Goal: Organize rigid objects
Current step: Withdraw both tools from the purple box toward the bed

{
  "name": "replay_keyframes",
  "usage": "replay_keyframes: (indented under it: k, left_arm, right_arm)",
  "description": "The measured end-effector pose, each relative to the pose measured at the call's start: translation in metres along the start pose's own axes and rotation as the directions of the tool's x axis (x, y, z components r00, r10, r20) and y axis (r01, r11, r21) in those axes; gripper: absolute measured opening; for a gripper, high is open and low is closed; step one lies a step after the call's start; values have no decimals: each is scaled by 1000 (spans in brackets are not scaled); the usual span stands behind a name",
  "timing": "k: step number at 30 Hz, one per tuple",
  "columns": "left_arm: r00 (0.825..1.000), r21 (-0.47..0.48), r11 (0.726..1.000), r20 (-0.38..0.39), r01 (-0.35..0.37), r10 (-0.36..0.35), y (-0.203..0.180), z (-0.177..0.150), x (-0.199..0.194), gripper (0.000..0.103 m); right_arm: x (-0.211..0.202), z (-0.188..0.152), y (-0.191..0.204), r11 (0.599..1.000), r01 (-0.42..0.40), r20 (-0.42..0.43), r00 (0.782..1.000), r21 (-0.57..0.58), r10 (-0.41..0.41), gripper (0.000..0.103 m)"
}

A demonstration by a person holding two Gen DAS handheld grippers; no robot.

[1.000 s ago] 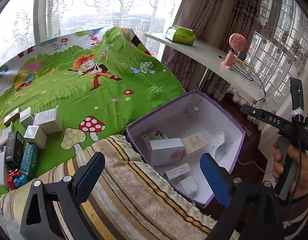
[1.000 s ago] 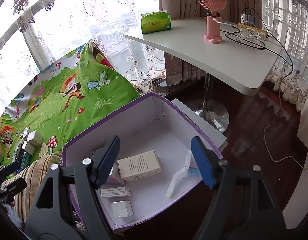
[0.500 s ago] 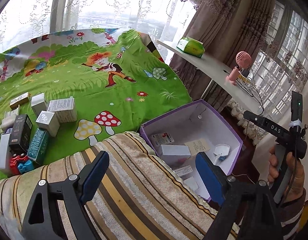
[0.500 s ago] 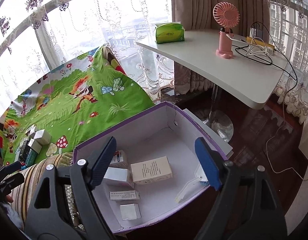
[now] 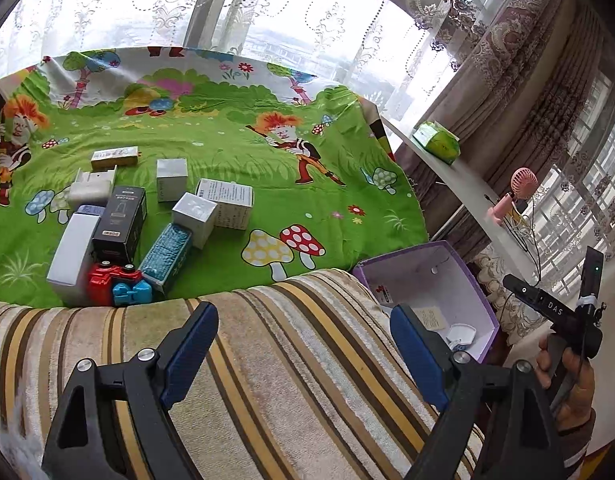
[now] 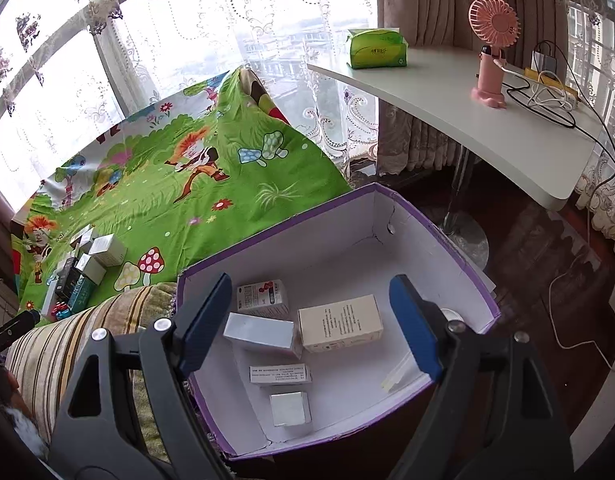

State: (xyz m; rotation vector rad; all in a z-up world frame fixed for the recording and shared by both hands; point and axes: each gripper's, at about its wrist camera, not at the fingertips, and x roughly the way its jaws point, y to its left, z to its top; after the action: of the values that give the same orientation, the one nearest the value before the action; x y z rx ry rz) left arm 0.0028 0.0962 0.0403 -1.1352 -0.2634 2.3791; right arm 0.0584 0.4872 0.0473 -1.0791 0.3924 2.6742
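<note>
Left gripper, jaws wide and empty, has swung from the purple-rimmed white cardboard box toward loose cartons at the green cartoon sheet's near-left corner, likely for another; right gripper, equally empty, hovers over the box.

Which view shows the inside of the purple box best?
The right wrist view: the purple box sits open just below it, five cartons visible on its floor. The left wrist view shows only its far corner, partly hidden behind the striped cushion.
</note>
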Motion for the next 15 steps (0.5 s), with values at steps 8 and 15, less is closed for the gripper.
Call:
replay_keyframes:
  k: [8, 15]
  left_arm:
    - [996, -102, 992, 47, -73, 78, 59, -12, -40, 89]
    - [990, -143, 982, 54, -122, 131, 88, -14, -53, 89]
  right_arm:
    - [6, -6, 33, 997, -45, -31, 999, -64, 43, 83]
    - [11, -14, 75, 985, -101, -61, 994, -142, 93, 83]
